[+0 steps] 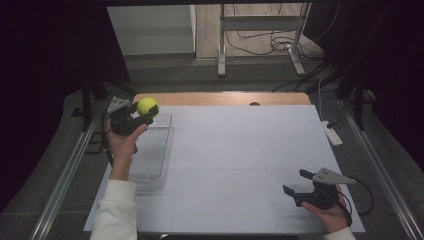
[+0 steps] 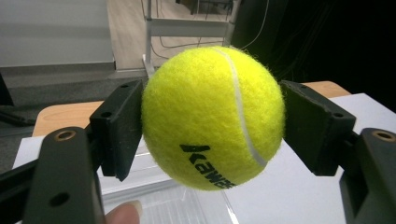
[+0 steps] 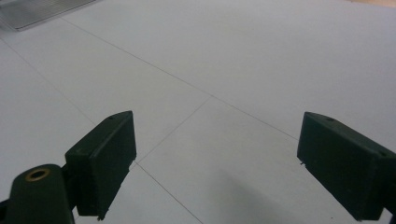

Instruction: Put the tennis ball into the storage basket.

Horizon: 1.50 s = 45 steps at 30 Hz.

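Note:
A yellow tennis ball [image 1: 148, 105] with black lettering is held up in the air at the table's far left, above the far end of a clear plastic tray [image 1: 150, 162]. My left gripper [image 1: 142, 114] is shut on it. In the left gripper view both black pads [image 2: 122, 126] press on the sides of the ball [image 2: 212, 116]. My right gripper [image 1: 298, 182] rests low at the near right of the white table sheet [image 1: 235, 160], jaws wide apart. In the right gripper view nothing lies between the fingers [image 3: 105, 161] of that gripper [image 3: 217, 168], just bare sheet [image 3: 224, 70].
The clear tray lies along the left edge of the sheet, and its ribbed corner [image 3: 37, 10] shows far off in the right gripper view. A wooden table edge [image 1: 225, 98] runs along the back. A white power strip [image 1: 332, 134] lies off the right side. Metal rails flank the table.

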Available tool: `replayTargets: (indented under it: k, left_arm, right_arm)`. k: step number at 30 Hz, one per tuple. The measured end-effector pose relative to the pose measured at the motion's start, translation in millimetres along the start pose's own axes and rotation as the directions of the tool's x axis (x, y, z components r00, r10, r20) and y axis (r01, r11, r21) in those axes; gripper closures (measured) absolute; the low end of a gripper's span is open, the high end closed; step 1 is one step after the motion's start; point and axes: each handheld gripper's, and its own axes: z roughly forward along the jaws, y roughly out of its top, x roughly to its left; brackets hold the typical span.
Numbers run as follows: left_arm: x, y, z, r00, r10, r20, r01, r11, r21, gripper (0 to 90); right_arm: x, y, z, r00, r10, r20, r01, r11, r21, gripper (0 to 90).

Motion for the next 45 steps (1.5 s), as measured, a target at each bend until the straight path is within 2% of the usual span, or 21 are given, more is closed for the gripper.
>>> replayTargets:
  k: [23, 33, 45]
  left_arm:
    - [13.6, -1.6, 3.8, 0.9988, -0.018, -0.044, 0.019, 0.9997, 0.015, 26.9]
    - [27.0, -5.0, 13.4, 0.9953, -0.032, -0.092, 0.038, 0.9972, 0.065, 26.9]
    - [34.3, -1.6, 14.6, 0.9924, -0.011, -0.122, 0.024, 0.9943, 0.104, 26.9]
  right_arm:
    - [-0.4, 0.0, 0.0, 1.0, 0.003, -0.002, -0.003, 1.0, -0.002, 12.3]
    - [-1.0, 0.2, -0.4, 1.0, 0.003, -0.004, -0.003, 1.0, -0.005, 12.4]
    - [-0.6, 0.7, -0.6, 1.0, 0.003, -0.005, -0.003, 1.0, -0.006, 12.4]
